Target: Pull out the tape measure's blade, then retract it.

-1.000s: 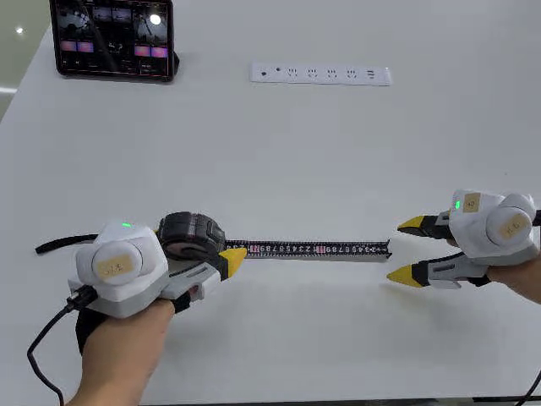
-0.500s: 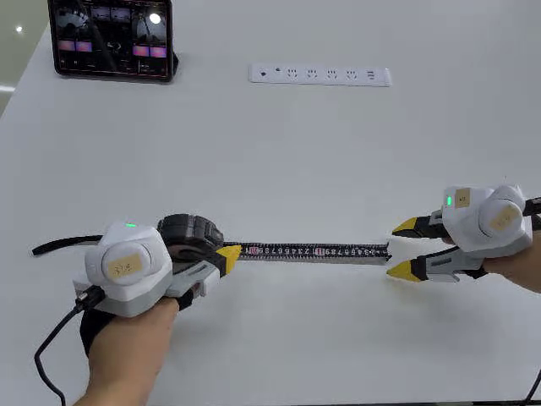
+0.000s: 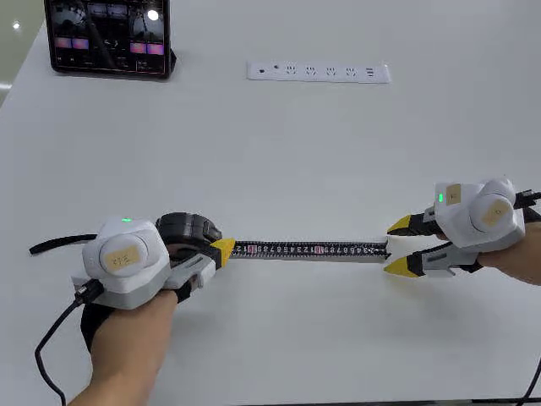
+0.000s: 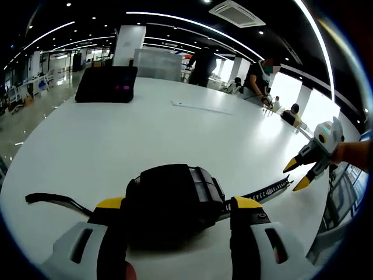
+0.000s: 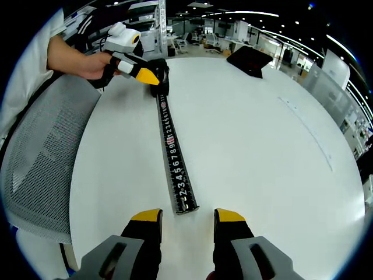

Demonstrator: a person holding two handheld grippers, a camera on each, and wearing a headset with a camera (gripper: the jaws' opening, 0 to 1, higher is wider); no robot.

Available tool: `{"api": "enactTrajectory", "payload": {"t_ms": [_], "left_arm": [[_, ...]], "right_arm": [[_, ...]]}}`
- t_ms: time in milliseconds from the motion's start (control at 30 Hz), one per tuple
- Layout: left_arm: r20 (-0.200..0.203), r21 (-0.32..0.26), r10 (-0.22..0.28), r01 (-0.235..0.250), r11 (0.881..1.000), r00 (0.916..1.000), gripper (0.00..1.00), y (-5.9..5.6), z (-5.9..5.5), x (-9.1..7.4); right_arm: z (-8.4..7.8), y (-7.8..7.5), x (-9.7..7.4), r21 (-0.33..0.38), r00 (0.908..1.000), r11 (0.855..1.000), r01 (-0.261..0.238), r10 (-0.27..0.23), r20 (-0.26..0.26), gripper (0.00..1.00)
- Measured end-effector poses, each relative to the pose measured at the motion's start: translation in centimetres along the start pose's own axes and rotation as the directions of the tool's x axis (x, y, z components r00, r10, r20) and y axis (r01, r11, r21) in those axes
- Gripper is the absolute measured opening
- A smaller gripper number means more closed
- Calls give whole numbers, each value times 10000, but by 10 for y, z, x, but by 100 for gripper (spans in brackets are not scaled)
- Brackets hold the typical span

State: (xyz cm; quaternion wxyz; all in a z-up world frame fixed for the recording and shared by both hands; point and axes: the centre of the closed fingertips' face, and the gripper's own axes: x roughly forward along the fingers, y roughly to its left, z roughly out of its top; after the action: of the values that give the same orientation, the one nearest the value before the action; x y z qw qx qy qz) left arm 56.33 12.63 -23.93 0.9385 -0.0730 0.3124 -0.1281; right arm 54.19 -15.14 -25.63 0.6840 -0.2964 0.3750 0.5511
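Left claw [image 4: 178,204]: clamped across the black tape measure [image 3: 188,230] case, one yellow-tipped jaw on each side. Right claw [image 3: 397,247]: jaws apart, gripping nothing; the blade [image 3: 308,250] end lies just ahead of the gap between them. Blade is drawn out flat on the white tabletop [image 3: 279,152], running between the two claws. Black strap [image 3: 57,244] trails from the case.

Far side: white power strip [image 3: 319,72]; dark tablet [image 3: 110,38] propped up, screen lit. Grey mesh chair [image 5: 41,157] beside the tabletop.

Room: open office, ceiling strip lights [image 4: 192,23], people [image 4: 259,76] beyond.

Blade is black with white numerals, 2 to 9 legible, some red marks. Tan stickers [image 3: 122,258] on the claw housings, text unreadable.
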Motion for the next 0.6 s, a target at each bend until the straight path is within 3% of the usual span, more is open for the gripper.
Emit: {"api": "enactTrajectory", "payload": {"t_ms": [600], "left_arm": [[-85, -127, 223, -224, 9997, 9997, 63, 3, -1, 2]], "right_arm": [[2, -2, 1, -144, 10000, 9999, 15, -16, -24, 32]]}}
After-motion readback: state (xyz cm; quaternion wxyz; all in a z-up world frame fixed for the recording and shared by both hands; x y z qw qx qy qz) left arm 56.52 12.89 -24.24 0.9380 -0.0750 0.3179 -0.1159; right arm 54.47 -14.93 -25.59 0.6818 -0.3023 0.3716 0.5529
